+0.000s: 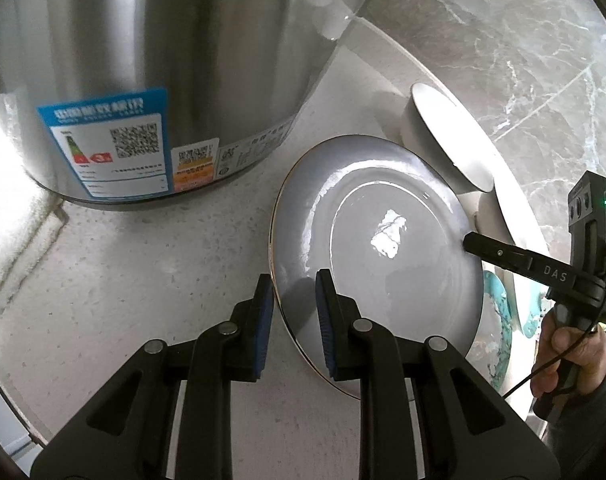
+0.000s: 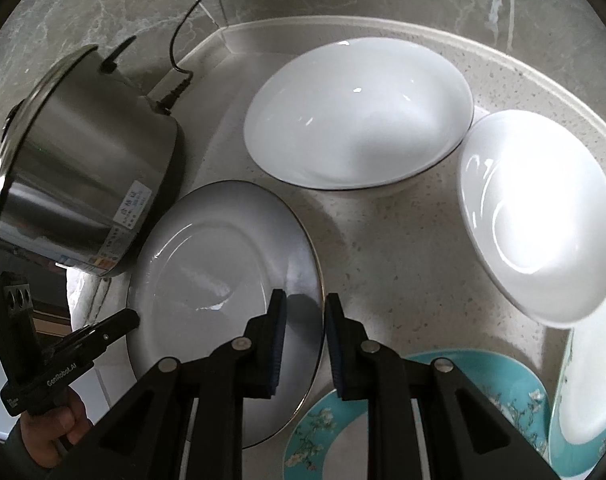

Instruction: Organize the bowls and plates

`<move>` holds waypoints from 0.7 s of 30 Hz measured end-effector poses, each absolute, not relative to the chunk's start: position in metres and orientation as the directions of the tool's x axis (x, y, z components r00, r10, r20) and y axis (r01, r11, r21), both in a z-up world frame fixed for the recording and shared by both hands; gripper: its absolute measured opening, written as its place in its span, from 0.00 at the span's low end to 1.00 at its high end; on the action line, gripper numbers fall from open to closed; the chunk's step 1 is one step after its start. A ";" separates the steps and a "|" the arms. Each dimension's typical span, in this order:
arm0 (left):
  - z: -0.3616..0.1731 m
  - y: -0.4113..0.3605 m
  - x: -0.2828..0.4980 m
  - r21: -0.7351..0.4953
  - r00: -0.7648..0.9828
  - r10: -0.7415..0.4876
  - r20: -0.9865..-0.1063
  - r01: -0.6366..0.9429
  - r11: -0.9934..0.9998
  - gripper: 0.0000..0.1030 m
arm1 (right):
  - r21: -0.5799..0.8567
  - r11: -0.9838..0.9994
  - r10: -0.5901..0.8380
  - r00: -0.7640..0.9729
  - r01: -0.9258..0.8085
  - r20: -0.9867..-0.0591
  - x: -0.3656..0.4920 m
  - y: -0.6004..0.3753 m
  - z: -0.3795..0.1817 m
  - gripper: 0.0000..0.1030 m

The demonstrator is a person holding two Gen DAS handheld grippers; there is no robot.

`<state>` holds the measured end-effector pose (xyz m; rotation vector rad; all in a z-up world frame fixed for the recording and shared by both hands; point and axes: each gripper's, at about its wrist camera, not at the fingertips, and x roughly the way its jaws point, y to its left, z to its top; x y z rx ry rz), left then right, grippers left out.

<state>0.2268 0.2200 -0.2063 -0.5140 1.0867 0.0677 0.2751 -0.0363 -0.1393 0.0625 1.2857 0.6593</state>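
Your left gripper (image 1: 293, 308) and right gripper (image 2: 305, 326), both half open, straddle the gold-rimmed plate (image 2: 223, 280)'s edges; "DAS", "GenRobot.AI" legible; only the right view shows bowls (image 2: 359, 112).

I read "DAS" in pale letters on the right gripper (image 1: 465, 242), on its black finger at about 3 o'clock in my left wrist view. "GenRobot.AI" runs along the left gripper (image 2: 137, 317) at 8 o'clock in the right wrist view. The steel pot (image 1: 175, 68) carries a blue label with a QR code at 9 o'clock; its print is too small to read.
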 end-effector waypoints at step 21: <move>-0.154 0.133 0.145 -0.359 0.506 -0.235 -0.830 -0.161 0.920 0.18 | 0.401 0.843 0.499 0.242 -0.359 -0.832 0.188 -0.127 -0.096 0.20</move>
